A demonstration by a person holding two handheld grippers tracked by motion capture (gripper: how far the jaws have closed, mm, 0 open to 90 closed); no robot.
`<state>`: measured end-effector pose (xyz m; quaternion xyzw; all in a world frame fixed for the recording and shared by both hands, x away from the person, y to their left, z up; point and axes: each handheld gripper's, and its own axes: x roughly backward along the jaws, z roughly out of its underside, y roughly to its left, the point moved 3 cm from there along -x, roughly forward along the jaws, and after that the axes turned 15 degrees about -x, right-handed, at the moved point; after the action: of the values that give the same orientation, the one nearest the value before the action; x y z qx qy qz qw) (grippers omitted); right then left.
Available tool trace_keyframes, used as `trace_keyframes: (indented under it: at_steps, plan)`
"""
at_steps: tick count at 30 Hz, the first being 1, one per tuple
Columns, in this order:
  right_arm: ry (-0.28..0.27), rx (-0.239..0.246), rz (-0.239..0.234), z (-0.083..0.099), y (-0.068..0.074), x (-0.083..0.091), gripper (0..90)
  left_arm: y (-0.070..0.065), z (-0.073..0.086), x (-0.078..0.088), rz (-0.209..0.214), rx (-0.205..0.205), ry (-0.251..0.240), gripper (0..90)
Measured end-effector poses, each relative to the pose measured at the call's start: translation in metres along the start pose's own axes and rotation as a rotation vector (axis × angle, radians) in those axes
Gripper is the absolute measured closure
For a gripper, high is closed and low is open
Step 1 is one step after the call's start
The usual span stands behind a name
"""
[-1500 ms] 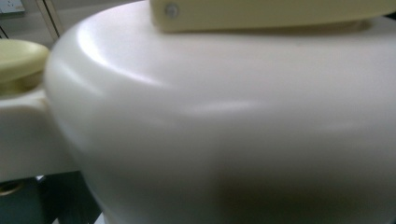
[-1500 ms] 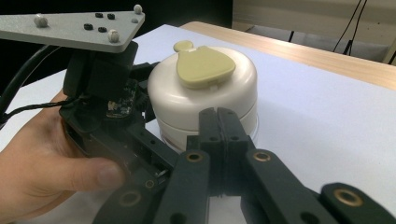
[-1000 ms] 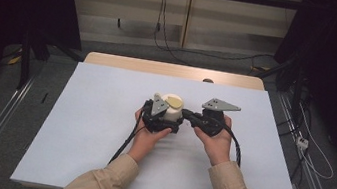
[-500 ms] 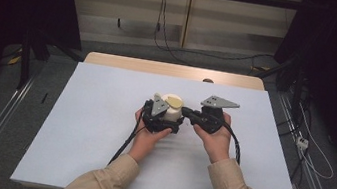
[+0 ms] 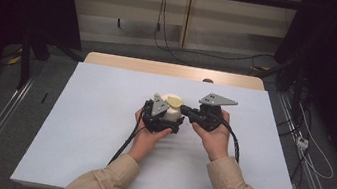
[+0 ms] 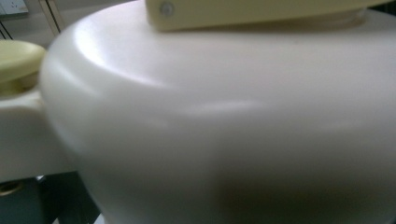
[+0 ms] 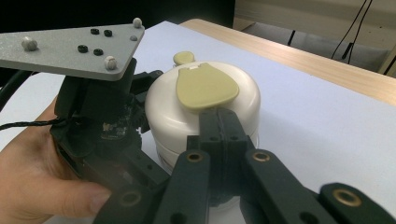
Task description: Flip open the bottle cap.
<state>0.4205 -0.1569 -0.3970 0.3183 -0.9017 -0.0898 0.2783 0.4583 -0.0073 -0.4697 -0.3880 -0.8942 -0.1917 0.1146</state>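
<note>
The white container stands mid-table, far from edges. The left gripper clamps it; the right gripper, jaws together, touches its yellow lid.

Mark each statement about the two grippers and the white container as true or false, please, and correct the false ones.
1. The white container stands on the white table cover between the two grippers. True.
2. The pale yellow flap lies on the floor. False: it sits on top of the container.
3. The right gripper has its jaws wide open. False: its jaws are pressed together, with their tips just below the flap's edge.
4. The left gripper is at the container's side, close against it. True.
5. The person's left hand is lifted off its gripper. False: it grasps the gripper.
</note>
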Motion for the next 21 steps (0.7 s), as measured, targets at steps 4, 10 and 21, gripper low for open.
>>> trace_keyframes:
  at_steps: [4,10,21]
  plan:
    - [-0.002,0.003,0.003,-0.0009,0.0000,0.0001,90.0,0.0000,0.0000,0.0000,0.001,0.000,0.001,4.8]
    - [-0.005,0.011,-0.004,-0.0040,0.0025,0.0000,90.0,0.0000,0.0000,0.0001,-0.001,-0.001,0.001,4.8]
    - [-0.009,0.017,0.001,-0.0079,0.0041,-0.0010,90.0,-0.0001,0.0000,0.0000,0.000,0.000,0.002,4.8]
